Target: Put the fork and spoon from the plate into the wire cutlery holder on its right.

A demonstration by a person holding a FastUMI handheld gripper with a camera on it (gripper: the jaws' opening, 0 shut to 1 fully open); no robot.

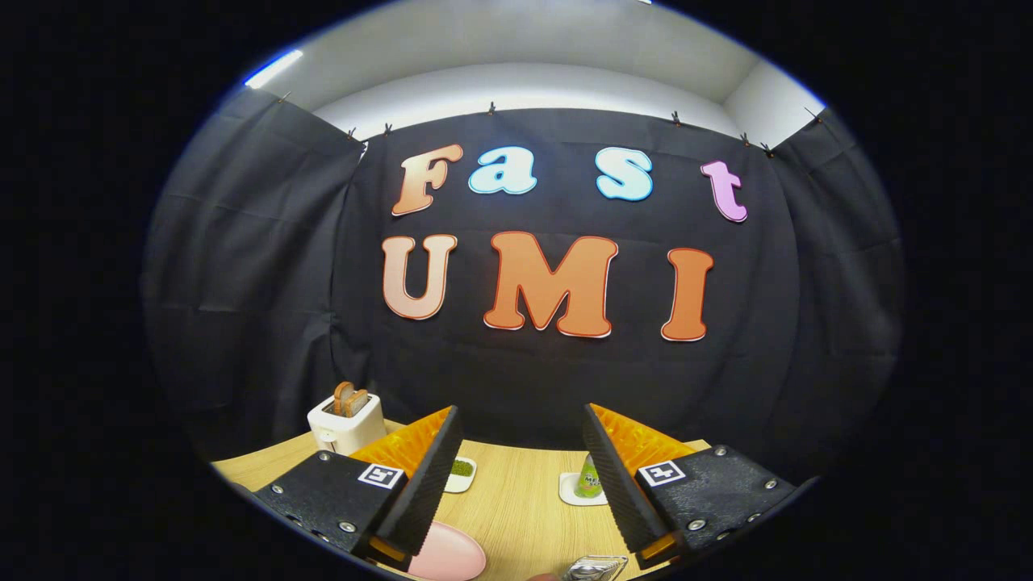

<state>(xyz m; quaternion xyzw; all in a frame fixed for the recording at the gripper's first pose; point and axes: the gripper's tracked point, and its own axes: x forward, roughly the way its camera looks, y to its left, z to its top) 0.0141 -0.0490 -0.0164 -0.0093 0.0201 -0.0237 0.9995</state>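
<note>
Between the two fingers, the claw [523,476] stands wide apart and grips nothing, raised above a wooden bench [516,500]. Just under the left finger, at about 7 o'clock from the gap, lies a pink plate [448,557], only partly seen; no fork or spoon can be made out on the part that shows. At about 5 o'clock, low between the fingers, a shiny metal thing [595,567] peeks in; whether it is the holder or cutlery cannot be told, nor which way its long axis runs. Beyond the fingers, at 11 o'clock, a small white dish [461,474] holds something green. At 1 o'clock, a green bottle [589,480] stands upright on a white coaster [571,492], just beside the right finger. Farther off at 10 o'clock a white toaster [347,426] with bread in it sits near the bench's far left edge. Bare wood lies open between dish and coaster.
</note>
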